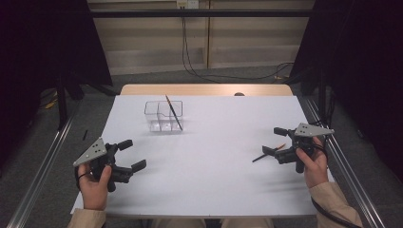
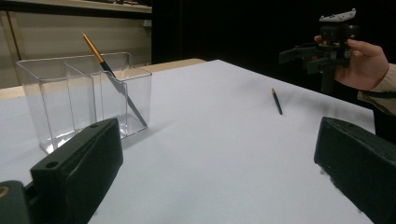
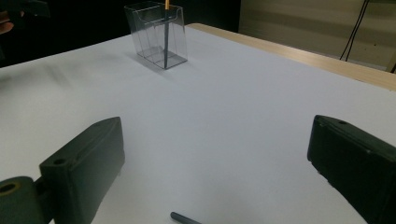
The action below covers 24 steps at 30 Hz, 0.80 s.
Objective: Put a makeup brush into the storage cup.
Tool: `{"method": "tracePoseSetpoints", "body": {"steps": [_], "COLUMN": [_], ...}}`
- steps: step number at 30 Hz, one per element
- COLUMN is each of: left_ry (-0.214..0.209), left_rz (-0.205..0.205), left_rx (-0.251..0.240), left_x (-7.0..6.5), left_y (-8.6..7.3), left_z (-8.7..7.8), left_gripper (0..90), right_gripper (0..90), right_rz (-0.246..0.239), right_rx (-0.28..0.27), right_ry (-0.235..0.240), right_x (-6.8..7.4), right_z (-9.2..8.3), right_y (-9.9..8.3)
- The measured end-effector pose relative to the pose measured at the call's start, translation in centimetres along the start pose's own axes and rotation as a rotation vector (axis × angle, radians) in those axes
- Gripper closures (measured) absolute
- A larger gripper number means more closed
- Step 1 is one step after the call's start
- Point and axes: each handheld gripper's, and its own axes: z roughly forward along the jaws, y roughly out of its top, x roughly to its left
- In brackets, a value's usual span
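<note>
White-topped table (image 1: pixel 214 185) fills centre of high view; bare wood strip (image 1: pixel 204 90) along its far edge. Grey floor (image 1: pixel 92 109) around it. Metal rails (image 1: pixel 38 175) run along lower left and lower right. Beige panelled wall (image 1: pixel 152 42) across the top, black cables (image 1: pixel 190 61) hanging down it to floor. Black curtains (image 1: pixel 43 42) at upper left and upper right. Lighting dim, even.

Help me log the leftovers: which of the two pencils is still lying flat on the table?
The pencil beside the right gripper lies flat on the table; the other pencil stands tilted in the clear holder.
</note>
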Motion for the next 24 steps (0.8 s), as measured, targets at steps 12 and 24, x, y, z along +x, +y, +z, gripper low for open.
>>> {"method": "tracePoseSetpoints", "body": {"steps": [12, 24], "left_ry": [-0.012, -0.013], "left_rz": [0.002, 0.006], "left_rx": [0.006, 0.011], "left_x": [-0.1, 0.0], "left_y": [-0.1, 0.0], "left_z": [0.2, 0.3], "left_gripper": [1.1, 1.2], "right_gripper": [3.1, 4.8], "right_rz": [0.012, -0.028], "right_rx": [0.050, 0.173], "right_ry": [-0.018, 0.004], "right_x": [-1.2, -2.3], "right_z": [0.1, 1.1], "right_y": [0.0, 1.6]}}
